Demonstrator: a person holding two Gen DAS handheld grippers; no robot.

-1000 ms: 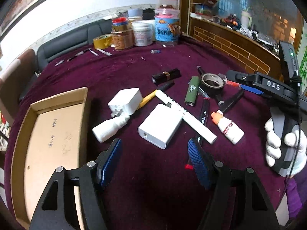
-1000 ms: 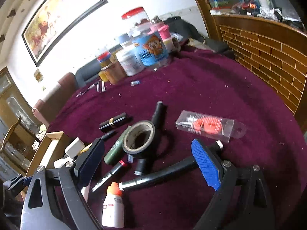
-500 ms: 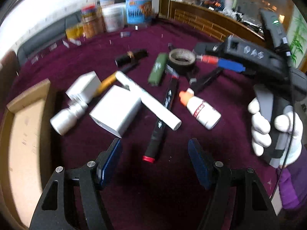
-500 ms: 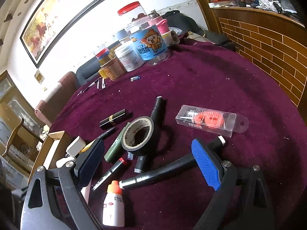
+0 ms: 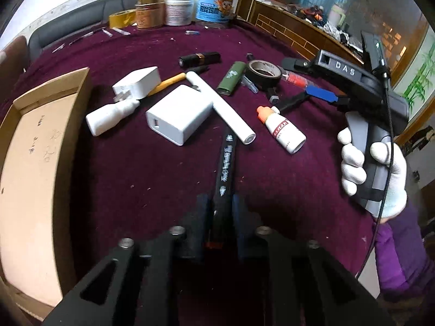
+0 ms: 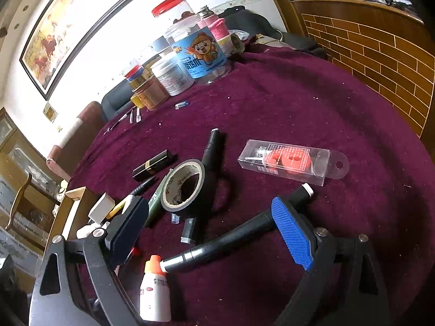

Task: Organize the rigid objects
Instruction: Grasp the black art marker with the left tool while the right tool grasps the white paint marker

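Jaws of our left gripper (image 5: 220, 214) are closing on one black marker (image 5: 225, 163); our right gripper (image 6: 209, 225) gapes wide (two white chargers (image 5: 179, 114) ahead-left of the left gripper).

Left gripper (image 5: 220, 212) angled steeply down, jaws closing, both pads right up against the sides of a black marker (image 5: 225, 168) lying between them. Right gripper (image 6: 214, 233) held lower-angled, jaws spread wide with nothing gripped. The right hand (image 5: 372, 171), in a white glove with a purple sleeve below it, wraps its handle.
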